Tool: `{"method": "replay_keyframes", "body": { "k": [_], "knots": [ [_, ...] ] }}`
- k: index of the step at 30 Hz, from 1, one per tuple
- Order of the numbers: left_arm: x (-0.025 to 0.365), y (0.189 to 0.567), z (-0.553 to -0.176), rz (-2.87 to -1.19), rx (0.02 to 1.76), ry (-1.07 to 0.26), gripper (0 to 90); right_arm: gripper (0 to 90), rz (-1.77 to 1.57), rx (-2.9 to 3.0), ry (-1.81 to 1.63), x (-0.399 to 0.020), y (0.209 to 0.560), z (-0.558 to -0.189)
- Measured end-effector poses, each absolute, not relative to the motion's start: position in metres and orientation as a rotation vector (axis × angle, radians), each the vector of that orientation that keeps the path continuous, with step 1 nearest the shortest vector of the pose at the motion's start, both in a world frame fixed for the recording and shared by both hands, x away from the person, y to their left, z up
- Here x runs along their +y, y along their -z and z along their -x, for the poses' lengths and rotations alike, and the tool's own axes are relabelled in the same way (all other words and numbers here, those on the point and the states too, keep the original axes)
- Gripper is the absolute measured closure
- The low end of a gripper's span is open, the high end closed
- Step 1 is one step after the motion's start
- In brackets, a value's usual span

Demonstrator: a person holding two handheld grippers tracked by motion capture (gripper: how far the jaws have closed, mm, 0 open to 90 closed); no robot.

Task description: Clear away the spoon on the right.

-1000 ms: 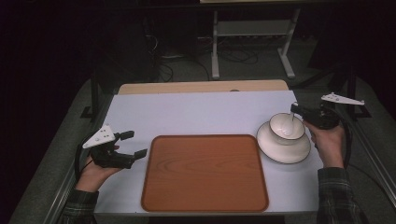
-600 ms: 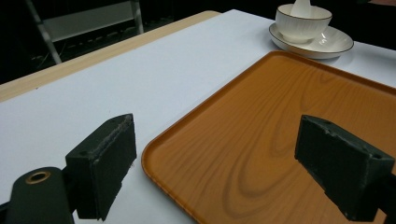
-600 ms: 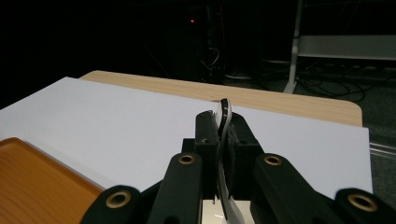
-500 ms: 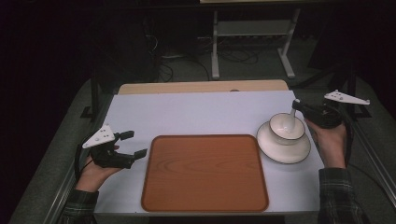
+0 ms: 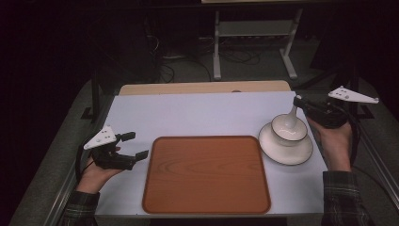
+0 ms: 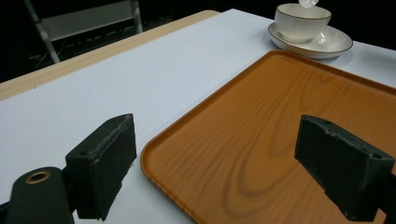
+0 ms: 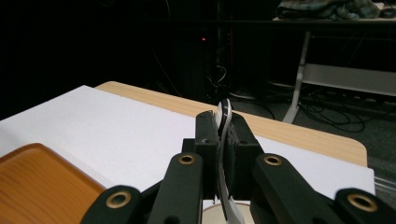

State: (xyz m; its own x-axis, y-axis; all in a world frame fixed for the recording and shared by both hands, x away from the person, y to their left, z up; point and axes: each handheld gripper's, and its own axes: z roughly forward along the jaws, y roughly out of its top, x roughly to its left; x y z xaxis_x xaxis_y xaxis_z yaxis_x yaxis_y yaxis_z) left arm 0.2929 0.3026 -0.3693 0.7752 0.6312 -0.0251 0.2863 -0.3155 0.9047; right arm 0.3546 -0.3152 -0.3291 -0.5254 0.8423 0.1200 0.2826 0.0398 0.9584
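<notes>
A white cup [image 5: 288, 136] stands on a white saucer [image 5: 288, 154] at the table's right side. My right gripper [image 5: 297, 101] is shut on the handle of a white spoon [image 5: 287, 121], whose bowl hangs just above the cup. In the right gripper view the spoon handle [image 7: 225, 122] is pinched upright in the right gripper [image 7: 224, 137]. My left gripper [image 5: 135, 145] rests open at the left edge of the brown tray [image 5: 207, 176]. The left gripper [image 6: 224, 168] holds nothing, with the tray [image 6: 280, 116], cup [image 6: 302, 21] and saucer [image 6: 329, 45] beyond it.
The white tabletop [image 5: 188, 115] ends in a wooden strip [image 5: 202, 87] at the far edge. A metal rack [image 5: 254, 33] and cables stand on the dark floor behind. The tray holds nothing.
The right gripper has drawn back to the right and up, lifting the spoon out of the cup. The left gripper has stayed put.
</notes>
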Motion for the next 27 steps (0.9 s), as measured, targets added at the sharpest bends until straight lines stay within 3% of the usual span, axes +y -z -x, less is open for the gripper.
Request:
{"method": "replay_keyframes", "body": {
  "k": [27],
  "knots": [
    [0.305,0.369,-0.293,-1.901,0.7,-0.408,12.0,84.7,-1.04,1.986,-1.588,-0.272,0.329,-0.333]
  ]
}}
